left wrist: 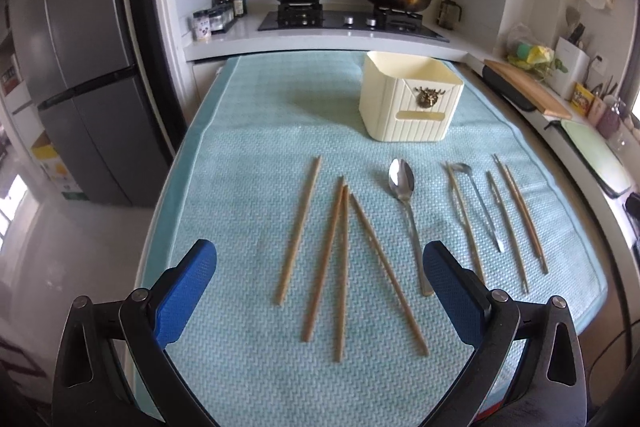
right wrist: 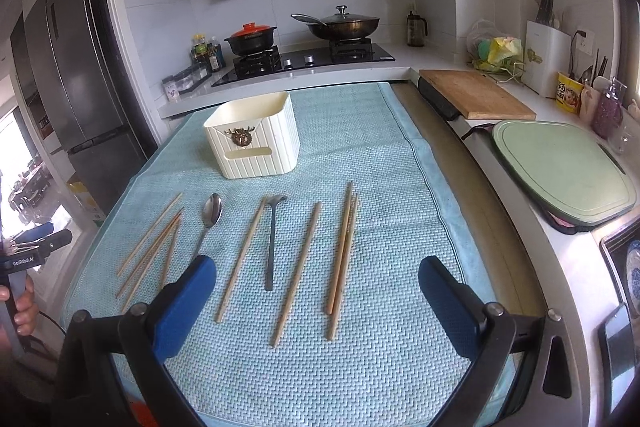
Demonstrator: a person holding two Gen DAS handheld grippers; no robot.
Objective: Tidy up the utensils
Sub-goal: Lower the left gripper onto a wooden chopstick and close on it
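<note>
Left wrist view is showing our left gripper (left wrist: 320, 275) hovering with its blue fingers spread wide and holding nothing, above four chopsticks (left wrist: 344, 267) lying loose on the teal mat (left wrist: 248, 131) that is covering the table. A shiny spoon (left wrist: 403, 187) is lying just to their right, and beyond it a darker spoon (left wrist: 478, 201) among four more chopsticks. The cream holder (left wrist: 408, 99) is standing farther back on the mat, well apart from the utensils, and as far as we can see inside it is empty.

Our right gripper (right wrist: 318, 279) is likewise gaping wide and carrying nothing, poised over the right-hand sticks (right wrist: 342, 251) and the dark spoon (right wrist: 272, 239). The holder (right wrist: 256, 135) is sitting to the far left in this view.

We are judging the chopsticks to be light, stiff and thin, prone to rolling or slipping from the pads, so we would be pinching one near its middle. The spoons look heavier and slick; the handle is offering the better hold, not the bowl.

We are not seeing the holder's floor or any dividers. The near ends of the mat are cut off by the gripper bodies, and the two rightmost sticks are overlapping, so telling them apart is hard.
</note>
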